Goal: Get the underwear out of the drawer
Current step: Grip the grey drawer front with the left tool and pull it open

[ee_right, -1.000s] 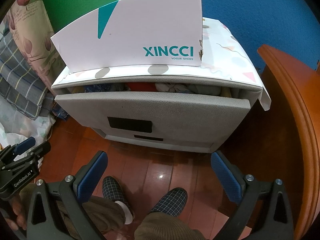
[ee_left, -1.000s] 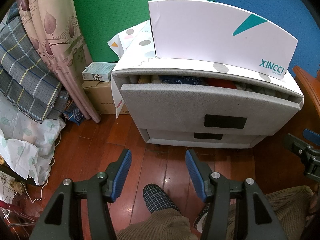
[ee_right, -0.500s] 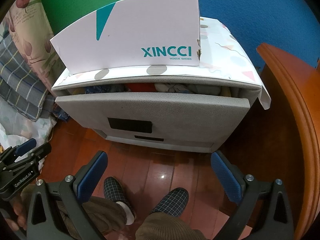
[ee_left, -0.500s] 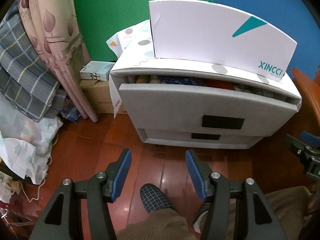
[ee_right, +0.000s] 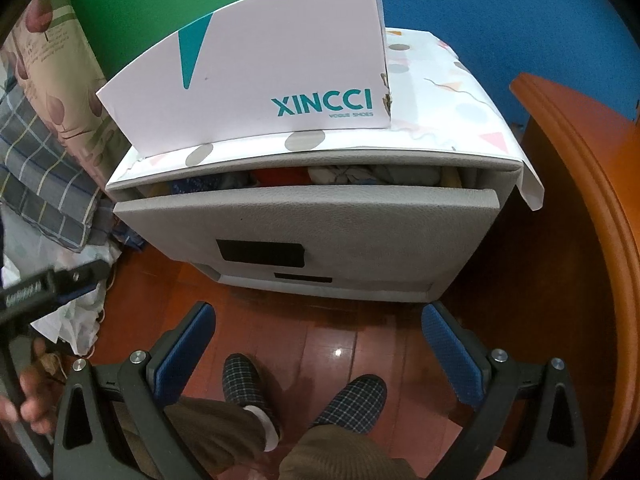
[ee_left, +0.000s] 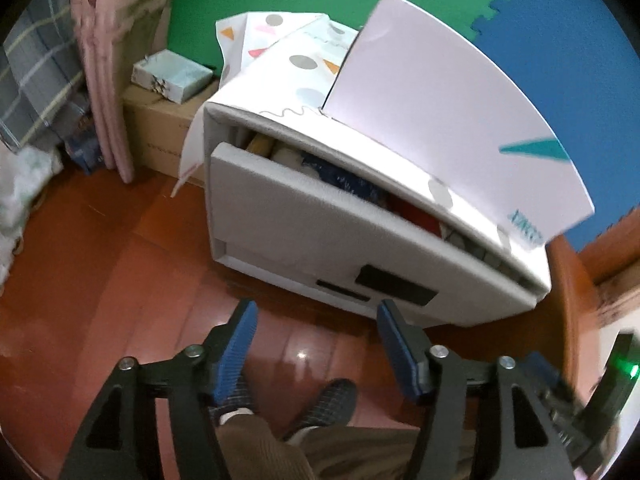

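A grey drawer chest (ee_left: pixel 304 220) (ee_right: pixel 360 240) stands on the wood floor with its top drawer (ee_right: pixel 304 204) pulled out a little. Folded clothes show in the gap: dark blue (ee_left: pixel 348 182), red (ee_left: pixel 416 212) (ee_right: pixel 280 178) and pale grey (ee_right: pixel 340 176) pieces. My left gripper (ee_left: pixel 316 322) hangs in front of the chest, well short of it, its jaws opening with nothing between them. My right gripper (ee_right: pixel 318 324) is open wide and empty, also short of the chest. The left gripper's body (ee_right: pixel 48 284) shows at the left edge of the right wrist view.
A white XINCCI shoe box (ee_right: pixel 256 80) sits on the chest's patterned paper cover (ee_right: pixel 440 100). Left of the chest are a cardboard box (ee_left: pixel 160 136), a curtain (ee_left: pixel 104 80) and plaid bedding (ee_right: pixel 36 172). Wooden furniture (ee_right: pixel 580 240) stands on the right. The person's slippered feet (ee_right: pixel 304 392) are below the grippers.
My left gripper has swung to the left and rolled, so the chest now appears tilted and nearer, and its jaws have widened slightly. The right gripper's view is nearly the same.
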